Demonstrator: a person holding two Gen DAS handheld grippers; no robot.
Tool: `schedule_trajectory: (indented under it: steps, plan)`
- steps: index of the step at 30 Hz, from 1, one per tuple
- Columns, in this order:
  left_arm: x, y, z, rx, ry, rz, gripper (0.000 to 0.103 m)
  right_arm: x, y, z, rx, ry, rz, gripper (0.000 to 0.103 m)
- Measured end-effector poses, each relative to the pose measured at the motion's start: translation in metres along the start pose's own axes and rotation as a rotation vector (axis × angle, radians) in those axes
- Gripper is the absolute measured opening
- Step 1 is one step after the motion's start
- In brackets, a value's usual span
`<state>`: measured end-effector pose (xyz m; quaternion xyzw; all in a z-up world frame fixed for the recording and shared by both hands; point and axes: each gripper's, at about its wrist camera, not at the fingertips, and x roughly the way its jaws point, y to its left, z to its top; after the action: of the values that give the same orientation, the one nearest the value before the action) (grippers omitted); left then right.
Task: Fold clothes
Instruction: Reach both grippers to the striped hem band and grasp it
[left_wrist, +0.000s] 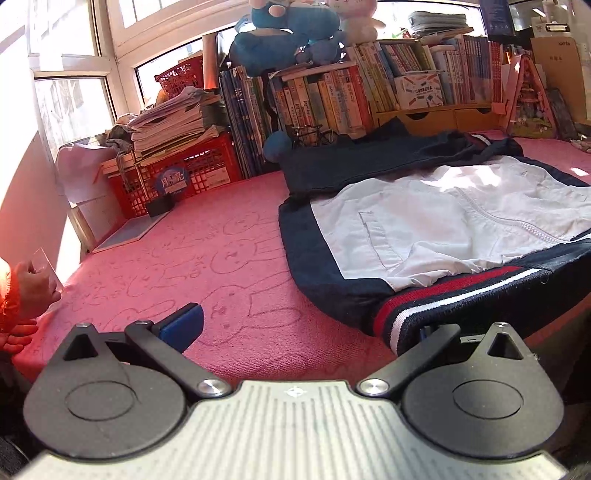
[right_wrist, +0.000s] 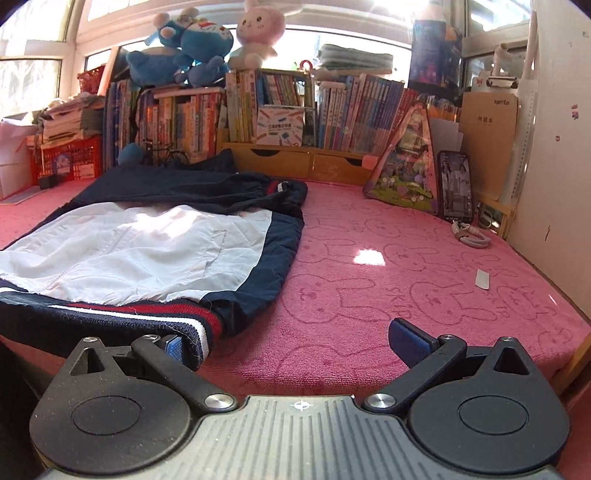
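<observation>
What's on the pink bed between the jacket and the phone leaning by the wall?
Only bare pink blanket with bunny outlines and a sun patch lies between the jacket and the phone, as the right wrist view shows.

Jacket (right_wrist: 140, 251): smooth matt white woven cloth, bordered by navy fabric and a ribbed knit hem (left_wrist: 454, 295) striped red and white. Tabletop (right_wrist: 369, 280): covered with rough pink pile cloth, bunny outlines pressed in. Left hand-held gripper (left_wrist: 310, 325): matt black plastic, bright metal screws. Crate (left_wrist: 192, 173): red plastic lattice. Drawers (right_wrist: 314, 162): smooth wood.
</observation>
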<state>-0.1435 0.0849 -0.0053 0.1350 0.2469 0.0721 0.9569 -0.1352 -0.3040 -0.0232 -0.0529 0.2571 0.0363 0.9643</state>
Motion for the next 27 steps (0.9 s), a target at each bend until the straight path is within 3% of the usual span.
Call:
schedule_trajectory:
  steps: [3,6,10,15,20,27]
  plan:
    - [0.007,0.003,0.026,0.034,-0.048,-0.011,0.103,0.007,-0.010,0.027,0.015,0.006,0.022,0.103]
    - [0.035,0.011,0.065,0.004,-0.050,-0.051,0.103,0.037,-0.015,0.057,0.046,0.030,0.041,0.103]
    - [0.092,0.014,0.097,-0.059,0.012,-0.082,0.103,0.088,-0.017,0.094,0.076,0.068,0.053,0.103]
    - [0.155,0.012,0.108,-0.070,0.108,-0.090,0.103,0.150,-0.019,0.139,0.111,0.116,0.066,0.103]
    - [0.193,0.007,0.106,-0.036,0.168,-0.097,0.103,0.200,-0.009,0.139,0.055,0.195,0.052,0.103]
    - [0.229,0.013,0.102,-0.098,0.247,-0.155,0.103,0.252,-0.004,0.131,0.055,0.288,0.070,0.103]
